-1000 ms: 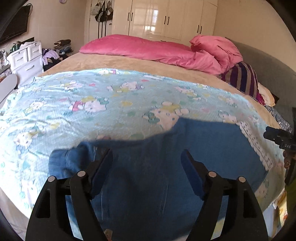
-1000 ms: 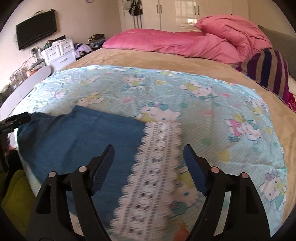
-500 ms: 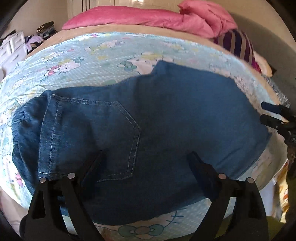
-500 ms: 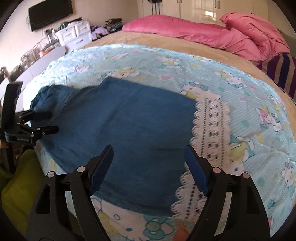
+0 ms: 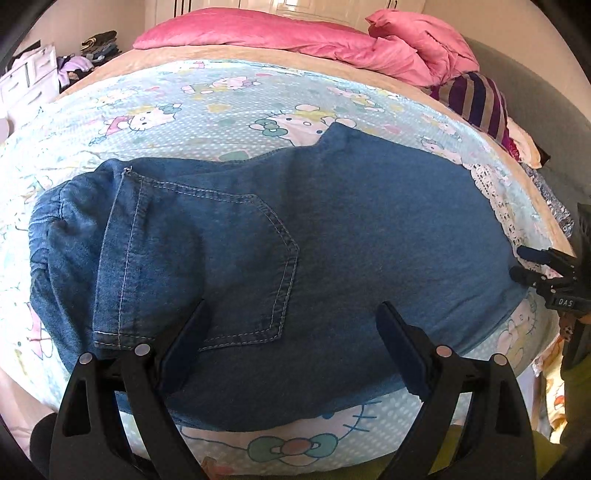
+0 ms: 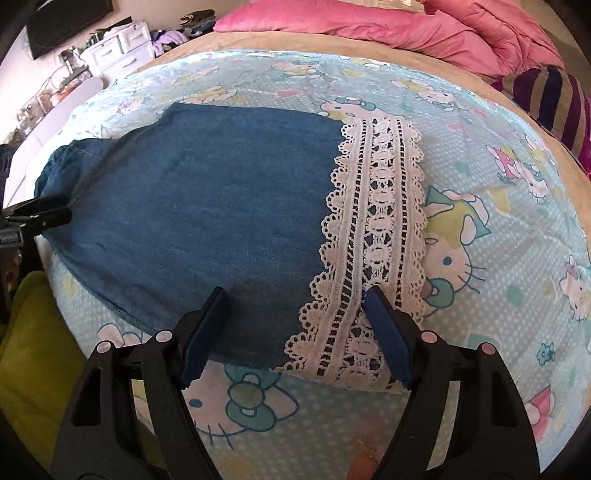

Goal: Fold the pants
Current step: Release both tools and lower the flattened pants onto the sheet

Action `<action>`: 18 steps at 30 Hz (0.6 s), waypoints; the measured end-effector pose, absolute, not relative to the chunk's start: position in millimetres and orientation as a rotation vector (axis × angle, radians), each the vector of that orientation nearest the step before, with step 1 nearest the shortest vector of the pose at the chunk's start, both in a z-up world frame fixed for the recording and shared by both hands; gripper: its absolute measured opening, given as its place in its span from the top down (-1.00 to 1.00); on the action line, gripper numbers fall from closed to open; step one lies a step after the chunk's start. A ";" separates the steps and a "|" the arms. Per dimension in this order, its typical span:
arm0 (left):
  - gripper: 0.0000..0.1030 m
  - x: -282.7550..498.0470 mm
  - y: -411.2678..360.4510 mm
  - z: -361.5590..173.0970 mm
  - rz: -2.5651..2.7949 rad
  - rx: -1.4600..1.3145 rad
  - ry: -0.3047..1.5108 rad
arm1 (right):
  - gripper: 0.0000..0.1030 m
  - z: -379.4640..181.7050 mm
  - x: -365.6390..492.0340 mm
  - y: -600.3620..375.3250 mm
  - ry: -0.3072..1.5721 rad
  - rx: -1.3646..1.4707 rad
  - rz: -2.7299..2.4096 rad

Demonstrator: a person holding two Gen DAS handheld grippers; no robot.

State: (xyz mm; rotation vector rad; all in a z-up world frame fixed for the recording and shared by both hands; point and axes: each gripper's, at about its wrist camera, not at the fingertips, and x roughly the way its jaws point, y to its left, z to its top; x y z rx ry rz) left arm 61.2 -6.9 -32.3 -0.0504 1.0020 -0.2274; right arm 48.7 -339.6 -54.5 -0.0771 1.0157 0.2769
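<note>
Spread over bed (image 5: 229, 99), near its front edge: soft, limp denim pants (image 5: 332, 229), best pinched at waistband and lace hem (image 6: 373, 229); left claw (image 5: 291, 347) gaping, empty; right claw (image 6: 295, 328) closing, nothing gripped.

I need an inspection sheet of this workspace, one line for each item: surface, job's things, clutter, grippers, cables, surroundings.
Surface: bed with a light blue cartoon-cat sheet over a beige cover.
Job's things: blue denim pants lying flat on the sheet, back pocket up, white lace hem at the right end.
Clutter: pink duvet and striped pillow at the head of the bed.
Grippers: left gripper open above the pocket end; right gripper open, jaws closing slightly, above the lace hem; neither grips the fabric.
Cables: nothing seen.
Surroundings: white drawer unit, wall television, clothes pile.
</note>
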 end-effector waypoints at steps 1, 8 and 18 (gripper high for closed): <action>-0.75 61.1 -7.5 -32.4 -0.226 -0.046 1.002 | -0.36 -53.9 49.9 -339.6 1.015 -0.074 0.275; -0.75 59.4 -6.9 -30.7 -0.220 -0.047 0.996 | -0.37 -51.7 54.0 -339.3 1.007 -0.058 0.265; -0.85 44.4 -4.1 -4.1 -0.171 -0.042 0.924 | -0.59 -30.5 44.2 -336.2 0.965 0.017 0.291</action>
